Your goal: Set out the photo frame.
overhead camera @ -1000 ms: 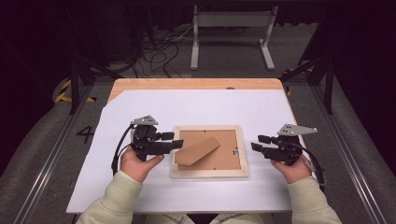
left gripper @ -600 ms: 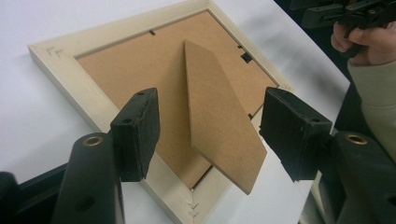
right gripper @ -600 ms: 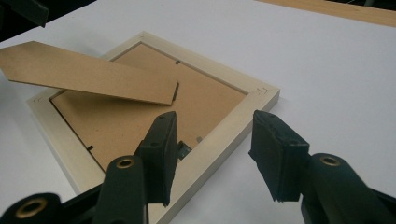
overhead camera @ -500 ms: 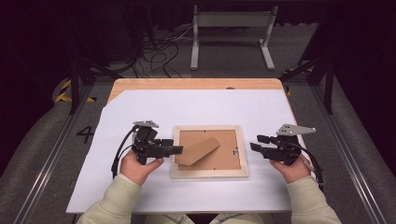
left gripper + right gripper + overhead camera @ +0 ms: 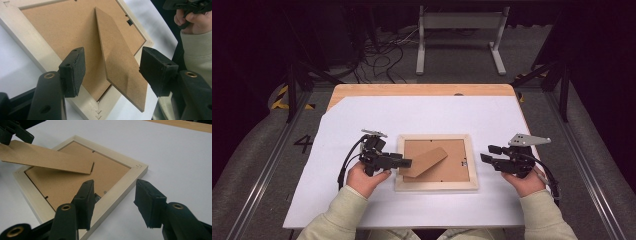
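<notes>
Frame (image 5: pixel 436 185) lay face-down on table (image 5: pixel 362 115); stand flap (image 5: pixel 424 161) raised, unfolded. Left claw (image 5: pixel 406 162) gaped around flap, ungripped. Right claw (image 5: pixel 486 154) open, empty. Grasp pending.

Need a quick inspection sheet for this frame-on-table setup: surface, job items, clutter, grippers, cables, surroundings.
Surface: white sheet over a wooden table.
Job's things: wooden picture frame lying face down; its brown stand flap sticks up at an angle.
Clutter: nothing seen.
Grippers: left gripper open, fingers either side of the stand flap's tip, not pressing; right gripper open, just off the frame's right edge.
Cables: one trails from each gripper; a tangle on the floor behind the table.
Surroundings: dark room, white metal stand, floor marking "4".
</notes>
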Available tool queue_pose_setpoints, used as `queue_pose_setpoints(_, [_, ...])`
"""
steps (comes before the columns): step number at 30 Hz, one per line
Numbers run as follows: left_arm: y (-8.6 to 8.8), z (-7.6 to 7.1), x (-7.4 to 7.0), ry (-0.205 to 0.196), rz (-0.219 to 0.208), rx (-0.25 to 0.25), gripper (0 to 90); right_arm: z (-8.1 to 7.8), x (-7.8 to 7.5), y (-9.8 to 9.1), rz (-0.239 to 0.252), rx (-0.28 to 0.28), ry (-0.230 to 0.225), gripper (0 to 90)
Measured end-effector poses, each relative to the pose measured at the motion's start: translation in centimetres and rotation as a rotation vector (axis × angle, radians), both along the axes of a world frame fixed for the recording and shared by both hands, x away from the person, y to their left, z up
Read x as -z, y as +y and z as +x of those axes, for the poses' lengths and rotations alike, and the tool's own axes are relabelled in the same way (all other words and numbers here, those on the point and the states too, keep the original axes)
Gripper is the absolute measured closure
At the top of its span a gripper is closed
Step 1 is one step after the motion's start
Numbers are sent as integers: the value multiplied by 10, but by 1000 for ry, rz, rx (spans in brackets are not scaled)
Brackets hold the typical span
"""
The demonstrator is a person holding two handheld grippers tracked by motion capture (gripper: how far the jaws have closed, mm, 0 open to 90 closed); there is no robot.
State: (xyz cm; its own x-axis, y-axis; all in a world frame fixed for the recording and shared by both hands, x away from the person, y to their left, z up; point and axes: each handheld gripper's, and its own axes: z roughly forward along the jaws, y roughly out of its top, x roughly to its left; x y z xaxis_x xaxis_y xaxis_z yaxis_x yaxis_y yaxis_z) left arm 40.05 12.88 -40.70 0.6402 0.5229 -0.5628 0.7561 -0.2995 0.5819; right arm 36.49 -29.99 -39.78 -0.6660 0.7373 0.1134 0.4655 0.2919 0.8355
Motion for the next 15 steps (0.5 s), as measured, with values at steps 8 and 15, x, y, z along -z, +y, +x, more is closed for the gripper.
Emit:
queue_pose_setpoints(8, [-7, 3, 8, 31, -5, 22, 379, -1, 0, 0, -2, 3, -6, 497])
queue_pose_setpoints(15, [-12, 4, 11, 40, 6, 42, 380, -1, 0, 0, -3, 3, -12, 495])
